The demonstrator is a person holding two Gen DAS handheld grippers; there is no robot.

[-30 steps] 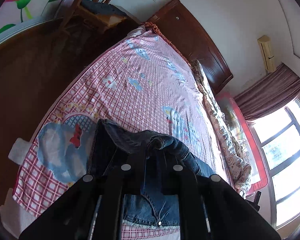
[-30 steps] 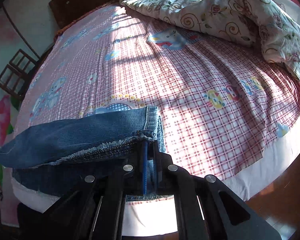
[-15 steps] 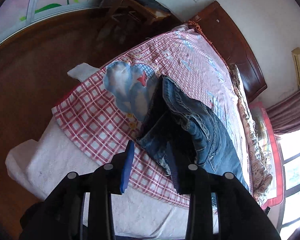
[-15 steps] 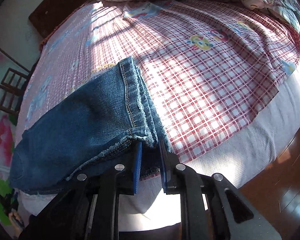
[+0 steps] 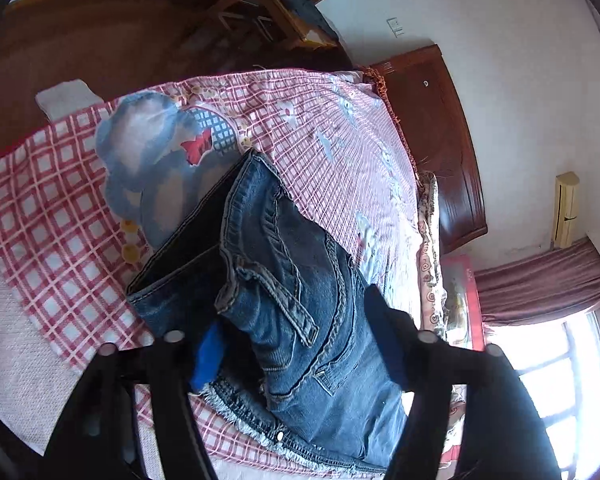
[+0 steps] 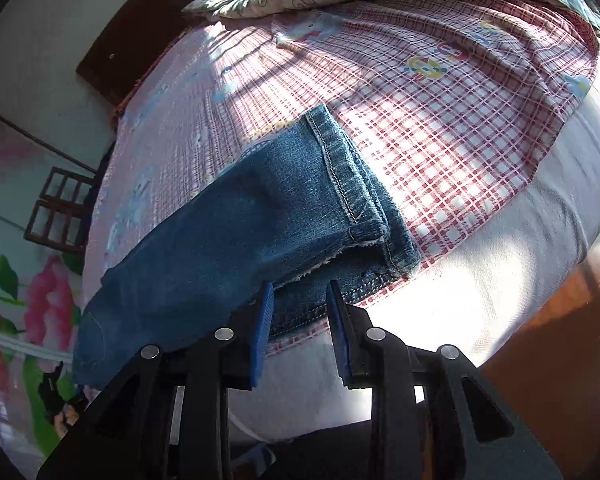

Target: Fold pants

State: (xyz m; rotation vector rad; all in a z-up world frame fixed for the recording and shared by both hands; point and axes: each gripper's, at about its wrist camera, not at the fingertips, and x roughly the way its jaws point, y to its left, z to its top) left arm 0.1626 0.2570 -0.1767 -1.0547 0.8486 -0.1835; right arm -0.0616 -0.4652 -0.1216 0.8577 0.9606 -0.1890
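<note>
pants (image 5: 292, 280): matt blue denim, frayed hems | bedsheet (image 6: 440, 128) beneath pants: soft checked cloth | headboard (image 5: 440, 140) beyond pants: glossy dark wood | right gripper (image 6: 300, 320): matt black plastic, blue pads

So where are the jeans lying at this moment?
The jeans lie folded on the checked bedsheet near the bed's front edge, just ahead of the open right gripper; in the left wrist view their waistband end sits between the left gripper fingers.

Blue denim pants (image 5: 300, 304) on red-and-white checked sheet (image 6: 440, 120); blue-padded black grippers.
</note>
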